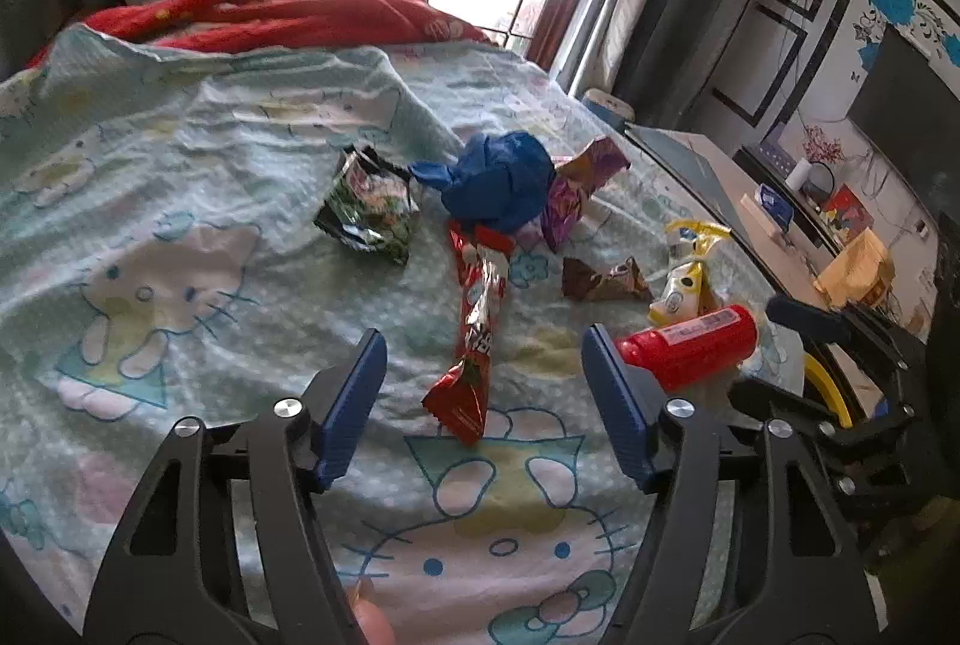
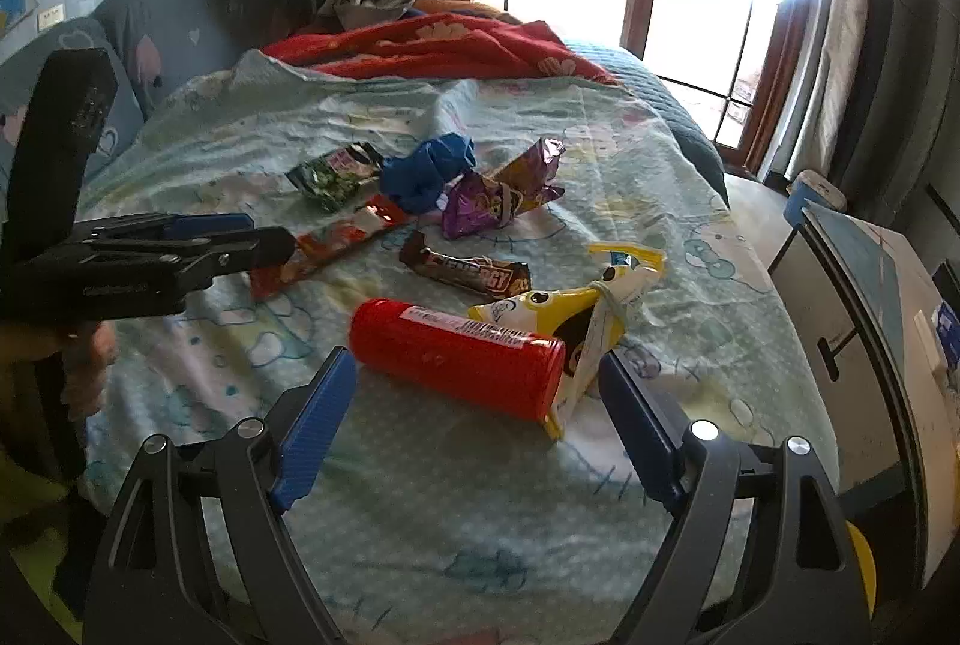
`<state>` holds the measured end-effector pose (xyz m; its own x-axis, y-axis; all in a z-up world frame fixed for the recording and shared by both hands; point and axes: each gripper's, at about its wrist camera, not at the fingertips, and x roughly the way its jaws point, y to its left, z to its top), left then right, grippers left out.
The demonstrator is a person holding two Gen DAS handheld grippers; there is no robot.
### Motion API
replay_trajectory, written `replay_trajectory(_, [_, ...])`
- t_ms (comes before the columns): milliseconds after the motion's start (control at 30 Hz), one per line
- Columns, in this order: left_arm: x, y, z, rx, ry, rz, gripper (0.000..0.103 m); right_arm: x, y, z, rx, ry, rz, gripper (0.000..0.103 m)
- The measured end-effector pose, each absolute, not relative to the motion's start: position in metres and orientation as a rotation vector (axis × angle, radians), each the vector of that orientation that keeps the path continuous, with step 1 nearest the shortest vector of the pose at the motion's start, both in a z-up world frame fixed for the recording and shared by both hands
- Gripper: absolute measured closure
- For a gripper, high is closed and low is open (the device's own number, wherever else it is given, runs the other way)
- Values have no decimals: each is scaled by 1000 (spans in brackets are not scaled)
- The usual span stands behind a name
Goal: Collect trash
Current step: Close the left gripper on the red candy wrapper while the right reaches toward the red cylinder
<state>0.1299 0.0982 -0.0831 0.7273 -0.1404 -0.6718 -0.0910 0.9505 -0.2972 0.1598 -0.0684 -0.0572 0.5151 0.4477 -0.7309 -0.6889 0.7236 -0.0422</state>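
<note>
Your left gripper (image 1: 483, 393) hangs released over the pale green cartoon-cat bedsheet (image 1: 180, 201), blue pads spread wide and nothing between them. Just ahead of it lies the long red foil snack wrapper (image 1: 477, 321), its near end between the two pads but not touched by either.

Your right gripper (image 2: 474, 399) is likewise released, its pads standing either side of the red cylindrical plastic canister (image 2: 459, 360) without gripping it. That canister lies on its side on the sheet; you cannot tell from either view whether anything is inside it. Its far end rests against the crumpled yellow and white snack bag (image 2: 576, 312).

The rest of the trash is scattered loose on the bed, none of it in any container. The brown foil energy-bar wrapper (image 2: 468, 270) lies just beyond the canister. Farther back sit the crumpled purple foil packet (image 2: 501, 198), the wadded blue plastic bag (image 2: 426, 171) touching it, and the green and black foil packet (image 2: 336, 174) beside the blue bag.

From the right wrist camera your left gripper shows at the left edge, hovering over the near end of the red wrapper. A rumpled red floral blanket (image 2: 438, 45) lies across the head of the bed.
</note>
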Motion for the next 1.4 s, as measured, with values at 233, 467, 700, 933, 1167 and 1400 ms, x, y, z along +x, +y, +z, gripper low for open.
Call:
replay_trajectory(233, [137, 98, -93, -344, 792, -43, 58, 181, -66, -69, -323, 790, 715, 23])
replay_trajectory(467, [139, 100, -98, -359, 812, -44, 69, 192, -59, -69, -284, 781, 755, 23])
replay_trajectory(700, [141, 100, -100, -360, 828, -48, 79, 184, -51, -78, -295, 814, 807, 36])
replay_trajectory(933, [140, 102, -100, -370, 834, -54, 92, 157, -59, -80, -268, 835, 845, 47])
replay_trajectory(1167, [138, 98, -97, -354, 833, -64, 94, 129, -52, -88, -268, 853, 880, 47])
replay_trajectory(1400, [131, 101, -90, -364, 823, -48, 96, 134, -37, -93, -296, 838, 819, 47])
